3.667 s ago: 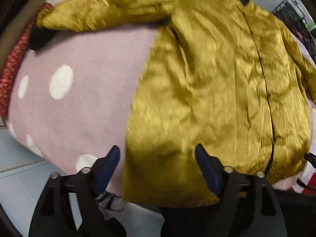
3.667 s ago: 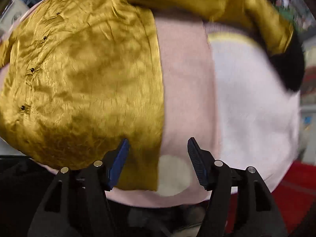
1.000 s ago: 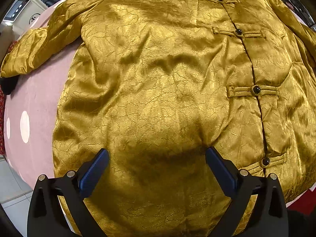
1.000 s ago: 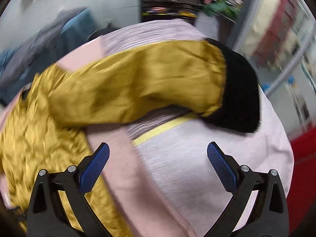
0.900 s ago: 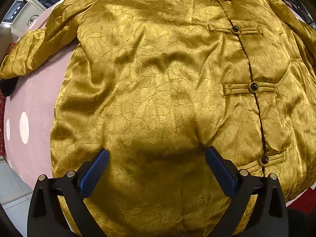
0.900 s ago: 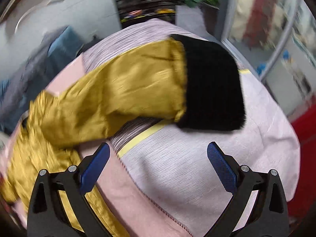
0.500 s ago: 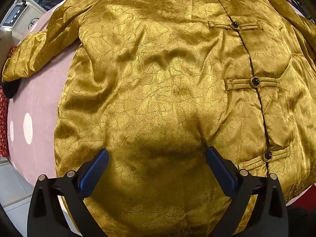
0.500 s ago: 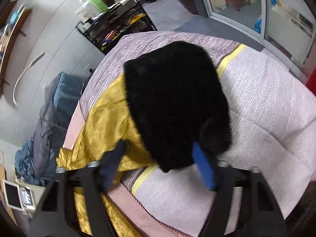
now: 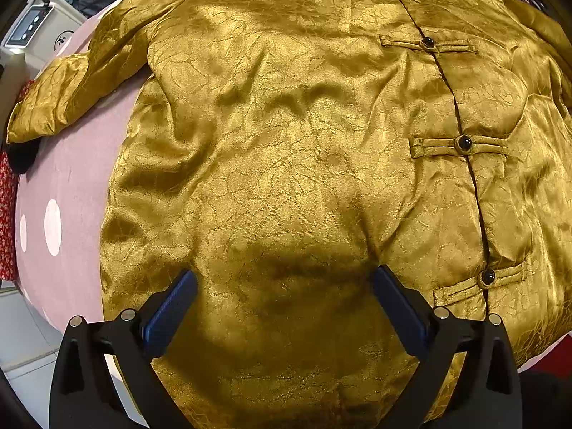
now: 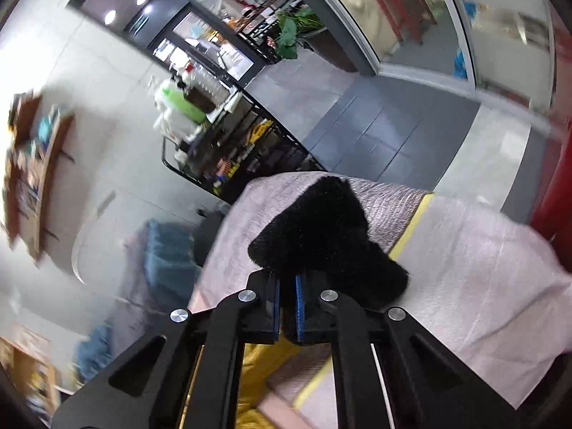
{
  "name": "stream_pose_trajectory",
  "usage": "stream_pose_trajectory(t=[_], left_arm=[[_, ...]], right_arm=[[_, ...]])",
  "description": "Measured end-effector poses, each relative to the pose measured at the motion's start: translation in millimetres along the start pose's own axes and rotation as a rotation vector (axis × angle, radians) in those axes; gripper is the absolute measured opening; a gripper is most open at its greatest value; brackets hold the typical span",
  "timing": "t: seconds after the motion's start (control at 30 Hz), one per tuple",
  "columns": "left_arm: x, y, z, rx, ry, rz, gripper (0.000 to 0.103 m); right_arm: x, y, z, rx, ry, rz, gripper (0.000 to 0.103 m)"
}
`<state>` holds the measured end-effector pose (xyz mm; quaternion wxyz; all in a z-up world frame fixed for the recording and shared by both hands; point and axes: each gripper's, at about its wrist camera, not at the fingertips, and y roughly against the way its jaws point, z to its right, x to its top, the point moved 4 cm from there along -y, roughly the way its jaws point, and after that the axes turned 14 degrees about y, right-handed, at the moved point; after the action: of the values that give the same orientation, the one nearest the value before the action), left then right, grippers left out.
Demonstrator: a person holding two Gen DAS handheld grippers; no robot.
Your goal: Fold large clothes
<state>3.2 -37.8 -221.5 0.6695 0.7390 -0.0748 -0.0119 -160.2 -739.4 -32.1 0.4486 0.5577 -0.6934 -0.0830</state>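
A gold satin jacket [image 9: 304, 136] with dark knot buttons lies spread face up on a pink bedcover [image 9: 71, 178]; its left sleeve [image 9: 71, 82] stretches out to the upper left. My left gripper [image 9: 282, 304] hovers open over the jacket's lower front, with nothing between its fingers. In the right wrist view, my right gripper [image 10: 287, 307] is shut on the black furry cuff [image 10: 321, 236] of the other sleeve, held up off the bed. A strip of gold fabric [image 10: 264, 357] shows below the jaws.
The bedcover [image 10: 464, 268] has a yellow stripe and ends at the right edge beside a red floor. A black wire rack [image 10: 236, 157] with bottles stands beyond the bed. A white appliance [image 9: 32, 28] sits at the upper left, and blue-grey bedding [image 10: 168, 250] lies beside the bed.
My right gripper went from open above the sleeve to shut on the black cuff and tilted upward, raising it. The left gripper stayed open over the jacket, barely shifting.
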Motion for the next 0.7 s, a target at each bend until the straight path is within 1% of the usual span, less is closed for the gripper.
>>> stream_pose_trajectory(t=[0.1,0.17,0.27,0.33,0.4,0.43,0.47,0.5,0.53,0.57,0.63,0.7], left_arm=[[-0.3,1.5,0.6,0.004,-0.007,0.002,0.097],[-1.3,3.0,-1.9,0.005,-0.008,0.003,0.097],[-2.7,5.9,-6.0,0.008,-0.009,0.000,0.097],[-3.0,5.9,-7.0,0.011,-0.019,0.000,0.097],[-2.2,4.7,-0.1,0.018,-0.026,0.007,0.097],[-2.8,6.1,1.2,0.021,-0.032,0.013,0.097],[-2.5,8.1,3.0,0.025,-0.038,0.018,0.097],[-3.0,10.2,3.7,0.030,-0.044,0.023,0.097],[-3.6,12.2,3.9,0.036,-0.049,0.028,0.097],[-5.8,16.5,4.1,0.043,-0.050,0.034,0.097],[-7.9,21.8,0.8,0.048,-0.037,0.044,0.097],[-9.0,23.4,-3.8,0.046,-0.011,0.039,0.097]], right_arm=[[4.2,5.2,-8.8,0.065,0.002,-0.010,0.007],[10.3,0.4,-17.8,0.062,0.036,-0.021,0.007],[19.7,-15.0,-21.4,0.001,0.095,-0.040,0.007],[29.6,-37.8,-15.6,-0.039,0.064,-0.078,0.007],[34.2,-64.1,-2.1,-0.098,0.036,-0.141,0.009],[34.7,-75.5,2.6,-0.132,0.036,-0.170,0.015],[33.9,-84.4,7.1,-0.163,0.031,-0.196,0.027],[31.4,-87.1,11.3,-0.187,0.019,-0.209,0.051],[28.2,-85.7,15.1,-0.208,-0.005,-0.198,0.061],[25.7,-79.1,17.1,-0.211,-0.026,-0.145,0.068],[18.4,-70.4,19.0,-0.227,-0.013,-0.079,0.068],[9.0,-62.8,17.6,-0.269,0.061,-0.059,0.068]])
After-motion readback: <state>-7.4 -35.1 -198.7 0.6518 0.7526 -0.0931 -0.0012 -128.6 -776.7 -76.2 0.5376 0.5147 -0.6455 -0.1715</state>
